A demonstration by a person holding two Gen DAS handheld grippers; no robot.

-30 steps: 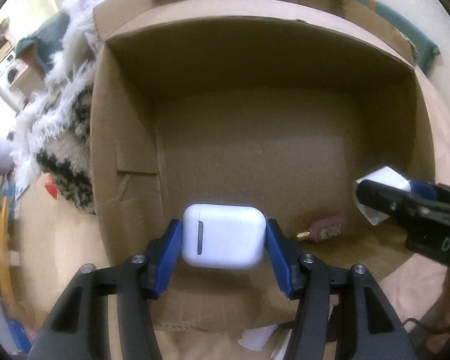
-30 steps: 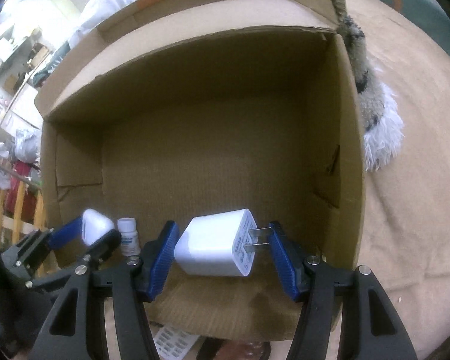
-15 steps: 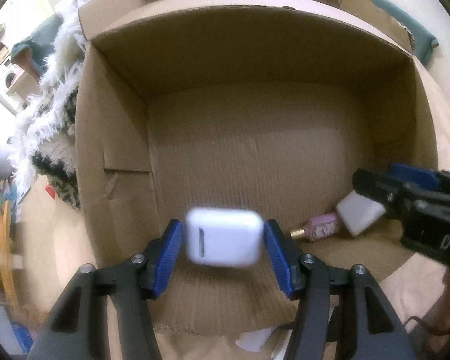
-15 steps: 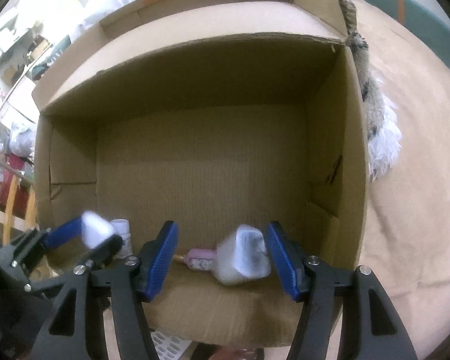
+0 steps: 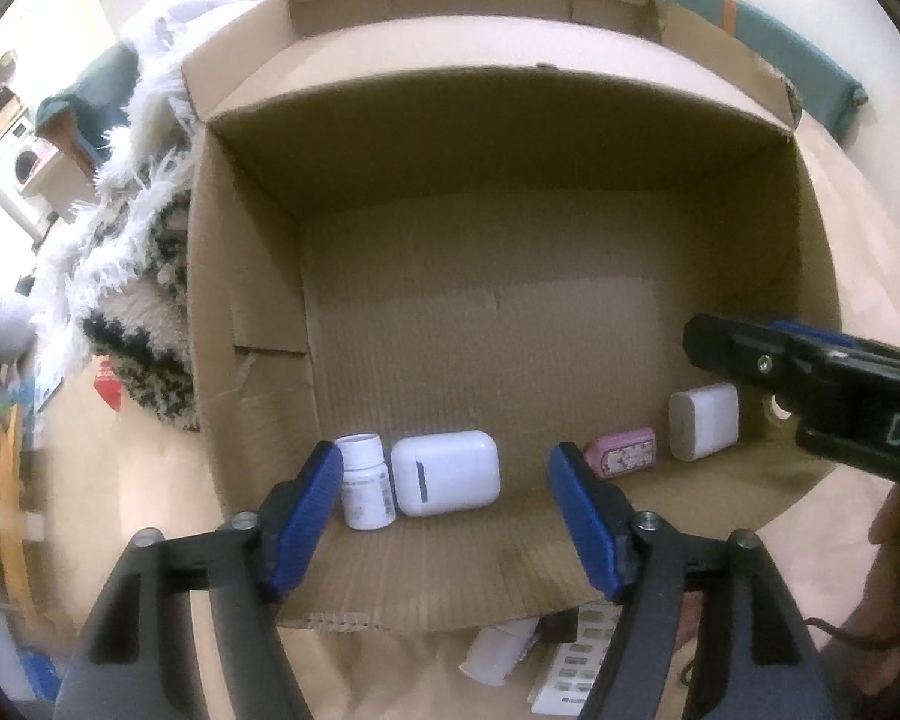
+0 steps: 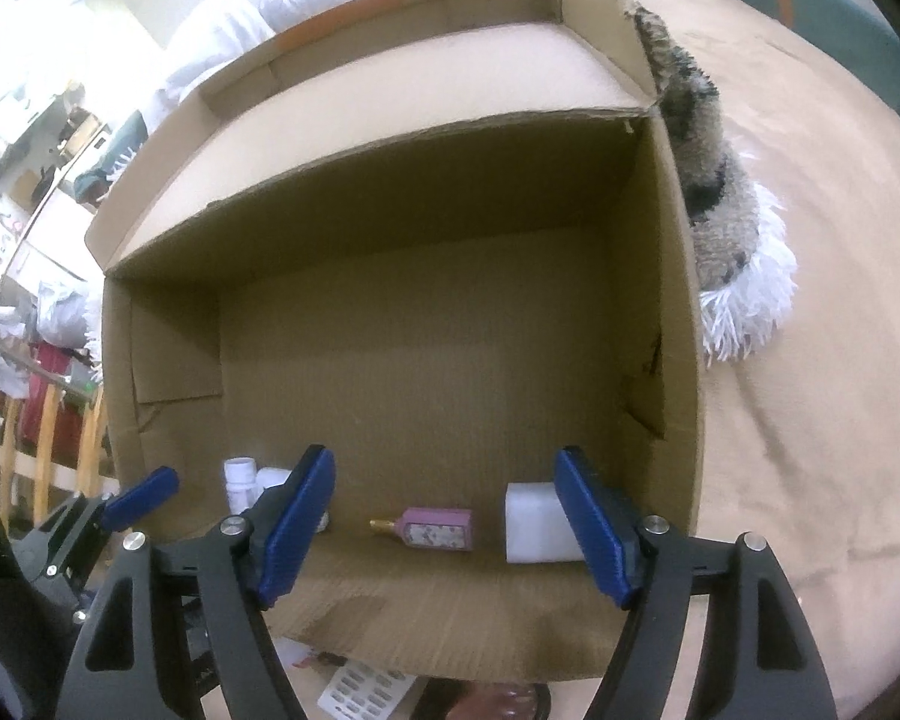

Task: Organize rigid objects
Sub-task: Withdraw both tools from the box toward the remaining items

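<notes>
White earbud case (image 5: 445, 473) lies on the cardboard box (image 5: 246, 276) floor by the near wall, touching a small white pill bottle (image 5: 363, 489) standing upright on its left. White charger block (image 6: 537, 522) sits toward the right corner w/ a pink perfume bottle (image 6: 439, 528) lying on its side just beside it. My left hand-held gripper (image 5: 444, 516) is released, jaws just been opening, nothing pressed between the pads. Right hand-held gripper (image 6: 444, 522) also released, jaws just been opening, charger clear of the pads. Shaggy rug (image 5: 132, 252) outside the box; papers (image 5: 561, 669) under the near edge.
</notes>
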